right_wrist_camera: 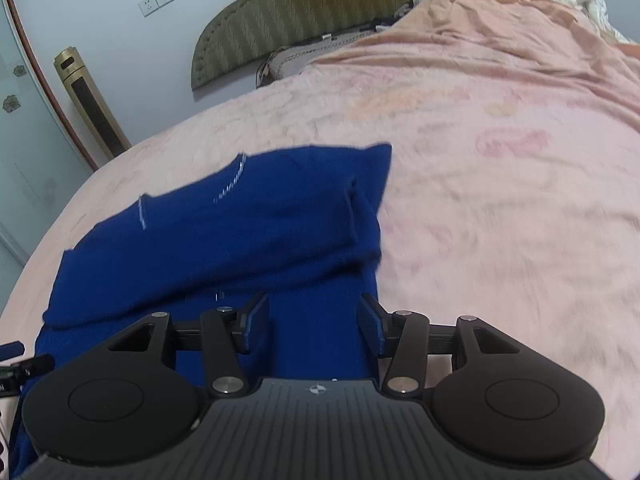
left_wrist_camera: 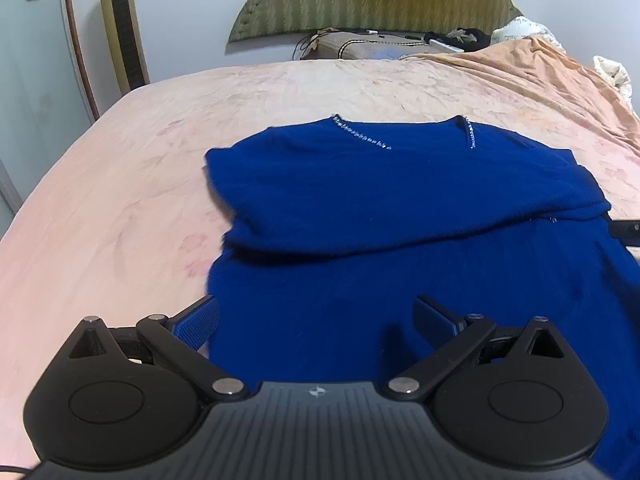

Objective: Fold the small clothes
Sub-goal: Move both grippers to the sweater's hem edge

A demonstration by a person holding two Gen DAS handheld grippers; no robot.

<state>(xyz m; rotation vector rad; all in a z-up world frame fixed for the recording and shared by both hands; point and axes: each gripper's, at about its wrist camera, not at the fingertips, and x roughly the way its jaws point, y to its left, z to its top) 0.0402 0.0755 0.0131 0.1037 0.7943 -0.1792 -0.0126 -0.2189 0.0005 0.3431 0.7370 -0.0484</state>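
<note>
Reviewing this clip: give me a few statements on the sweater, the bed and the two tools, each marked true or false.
1. The sweater is blue. True.
2. It hangs from a hook. False: it lies on the bed.
3. Both sleeves are folded across the body. True.
4. The left tool grips a sleeve. False: its jaws stand wide open over the hem, holding nothing.
5. The right tool is shut on the sweater. False: it is open, with cloth only beneath it.
</note>
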